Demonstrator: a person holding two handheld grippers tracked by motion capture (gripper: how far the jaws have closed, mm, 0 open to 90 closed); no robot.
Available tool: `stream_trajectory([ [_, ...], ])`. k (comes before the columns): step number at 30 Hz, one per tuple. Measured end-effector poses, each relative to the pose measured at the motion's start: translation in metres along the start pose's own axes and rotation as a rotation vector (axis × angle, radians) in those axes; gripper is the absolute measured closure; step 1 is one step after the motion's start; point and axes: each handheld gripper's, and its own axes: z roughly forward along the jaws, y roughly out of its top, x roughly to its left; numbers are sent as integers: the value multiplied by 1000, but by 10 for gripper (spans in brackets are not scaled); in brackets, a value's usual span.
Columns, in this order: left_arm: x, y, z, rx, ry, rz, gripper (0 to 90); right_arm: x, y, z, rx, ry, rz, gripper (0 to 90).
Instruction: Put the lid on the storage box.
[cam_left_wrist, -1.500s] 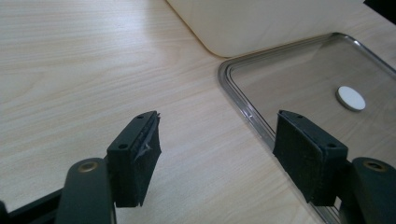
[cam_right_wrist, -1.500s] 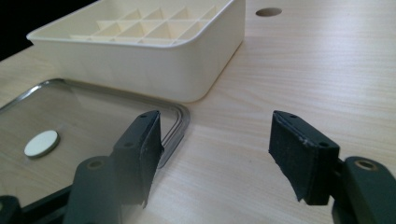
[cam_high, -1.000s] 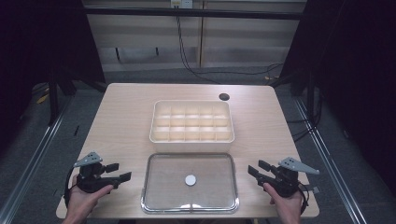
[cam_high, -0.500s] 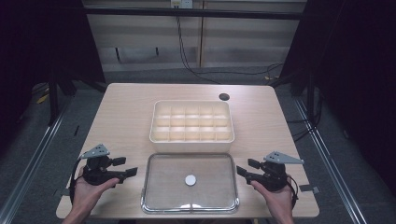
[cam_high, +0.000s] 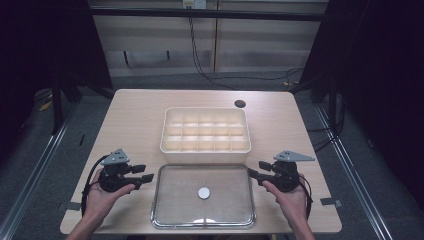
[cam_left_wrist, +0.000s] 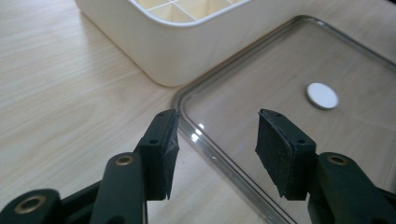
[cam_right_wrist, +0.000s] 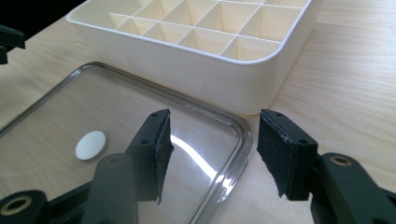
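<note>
Straddling the clear lid's two far corners, left tool and right tool are both seen wide, empty. Lid lies flat on surface, just before tray. Likely step: rim to be pinched evenly, both sides lifted level.

Overhead view faces forward; both close gripper views share the clear lid

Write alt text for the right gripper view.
The open right hand-held gripper straddles the near corner of a clear lid lying flat on the wooden table. A white disc sits on the lid; a cream divided tray stands behind.
</note>
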Motion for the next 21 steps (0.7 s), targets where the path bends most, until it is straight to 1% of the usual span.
stream_trajectory([
  [1,2,0,3,7,-26,-34,473,-1,1,3,15,4,5,447],
  [2,4,0,7,12,-36,-57,447,-3,1,6,37,0,7,435],
  [3,4,1,9,18,-33,-57,445,-4,1,11,61,0,19,426],
  [4,5,0,12,32,-29,-53,445,-5,1,14,71,0,26,413],
  [5,5,-1,17,37,-28,-61,430,-7,0,21,98,8,52,395],
  [6,5,-1,17,37,-28,-61,423,-8,-1,23,108,13,64,386],
  [7,5,-3,20,50,-31,-55,409,-8,-2,25,112,13,70,386],
  [8,5,-6,20,57,-21,-48,398,-9,-3,26,116,16,69,386],
  [9,5,-7,20,63,-22,-43,388,-10,-4,28,119,25,78,385],
  [10,5,-9,20,72,-21,-48,387,-10,-6,28,122,24,80,385],
  [11,5,-12,20,68,-3,-51,368,-10,-7,29,130,19,82,385],
  [12,6,-13,20,70,-11,-48,363,-11,-10,30,131,15,80,385],
  [14,6,-16,20,68,-11,-57,399,-12,-13,30,130,17,90,385],
  [16,6,-19,21,67,-24,-54,449,-13,-16,30,133,7,89,391],
  [17,6,-19,21,67,-24,-54,452,-13,-16,30,133,7,89,391],
  [18,5,-19,24,71,-15,-63,463,-13,-20,32,147,-9,79,412],
  [19,5,-19,24,71,-15,-63,485,-13,-20,32,147,-9,79,412],
  [20,4,-19,25,69,-7,-65,485,-13,-22,32,151,-15,80,420],
  [21,4,-19,26,77,-9,-59,503,-15,-24,33,155,-8,85,435],
])
